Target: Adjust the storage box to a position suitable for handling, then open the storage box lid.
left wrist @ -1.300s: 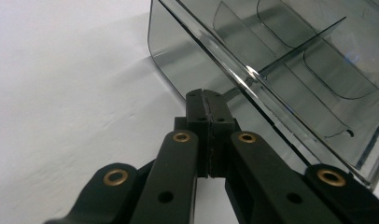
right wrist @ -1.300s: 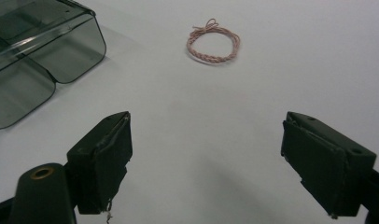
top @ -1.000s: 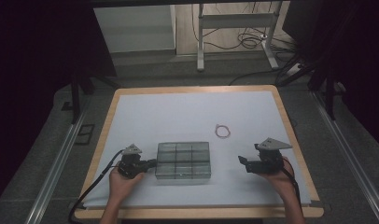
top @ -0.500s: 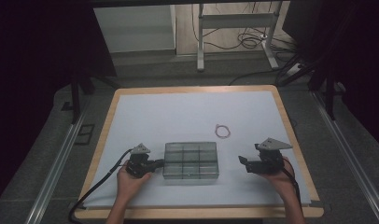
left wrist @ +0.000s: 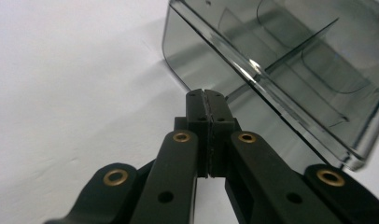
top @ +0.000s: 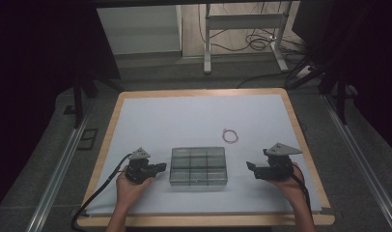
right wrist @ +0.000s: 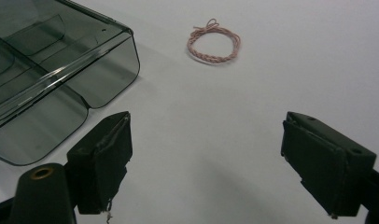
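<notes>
A clear smoky plastic box [top: 199, 166] with several compartments lies closed on the white mat, near the front. My left gripper [top: 160, 167] is shut, with nothing between its jaws, and its tips [left wrist: 206, 95] sit at the box's left side wall [left wrist: 192, 60]. My right gripper [top: 249, 166] stands open a short way off the box's right side, nothing between its pads [right wrist: 108, 158]. A small pink loop of twisted string [top: 230, 135] lies on the mat beyond the box's right corner; in the right gripper view the string loop [right wrist: 214, 43] is ahead of the open jaws, with the box's corner [right wrist: 52, 70] at left.
The white mat [top: 194, 116] covers a wooden table whose rim [top: 300, 130] shows all around. Black cables trail from both grippers over the front edge. A metal stand [top: 242, 29] and floor cables lie beyond the far edge.
My left gripper has moved right against the box, and the box has slid a little to the right. The right gripper and the string loop have stayed put.
</notes>
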{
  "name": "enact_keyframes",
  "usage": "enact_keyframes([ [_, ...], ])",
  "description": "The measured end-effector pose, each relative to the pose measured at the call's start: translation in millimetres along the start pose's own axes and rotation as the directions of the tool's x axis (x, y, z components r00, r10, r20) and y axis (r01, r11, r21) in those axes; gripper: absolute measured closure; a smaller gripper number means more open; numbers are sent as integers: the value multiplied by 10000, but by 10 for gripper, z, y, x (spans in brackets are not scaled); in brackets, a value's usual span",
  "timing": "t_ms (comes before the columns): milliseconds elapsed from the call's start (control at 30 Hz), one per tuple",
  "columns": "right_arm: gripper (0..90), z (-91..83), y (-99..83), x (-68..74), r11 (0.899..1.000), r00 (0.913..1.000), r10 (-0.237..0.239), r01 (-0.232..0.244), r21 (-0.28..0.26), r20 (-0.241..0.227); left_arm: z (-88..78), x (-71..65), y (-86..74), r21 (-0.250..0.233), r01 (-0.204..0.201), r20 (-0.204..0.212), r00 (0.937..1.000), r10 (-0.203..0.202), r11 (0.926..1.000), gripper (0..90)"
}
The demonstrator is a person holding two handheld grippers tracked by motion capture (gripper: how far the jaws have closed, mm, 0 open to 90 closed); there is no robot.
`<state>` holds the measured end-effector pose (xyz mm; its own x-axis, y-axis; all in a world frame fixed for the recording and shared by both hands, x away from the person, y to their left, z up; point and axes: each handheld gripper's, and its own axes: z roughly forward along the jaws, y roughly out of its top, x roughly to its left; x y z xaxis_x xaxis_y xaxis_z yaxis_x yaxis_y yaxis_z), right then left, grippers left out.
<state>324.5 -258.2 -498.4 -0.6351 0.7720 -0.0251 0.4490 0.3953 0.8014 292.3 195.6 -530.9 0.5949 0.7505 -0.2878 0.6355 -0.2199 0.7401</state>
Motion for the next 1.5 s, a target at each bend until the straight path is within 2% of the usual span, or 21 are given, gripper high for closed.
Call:
enact_keyframes([
  [167,157,10,-6,-1,10000,10000,1,-1,45,21,-128,-40,8,-264,-141,53,9999,143,9996,900],
  [333,157,17,-8,2,10000,10000,-19,18,92,25,-174,-82,-27,-245,-262,82,9996,264,9994,900],
  [600,157,19,-16,-6,10000,10000,13,-13,80,32,-251,-141,-130,-241,-226,239,9994,232,9995,900],
  [1000,157,16,-21,-12,9999,10000,39,-39,102,33,-233,-226,-202,-47,-394,324,9987,395,9992,900],
  [1500,157,28,-24,9,9999,10000,-24,24,99,-40,-239,-280,-240,-42,-310,497,9983,311,9995,900],
])
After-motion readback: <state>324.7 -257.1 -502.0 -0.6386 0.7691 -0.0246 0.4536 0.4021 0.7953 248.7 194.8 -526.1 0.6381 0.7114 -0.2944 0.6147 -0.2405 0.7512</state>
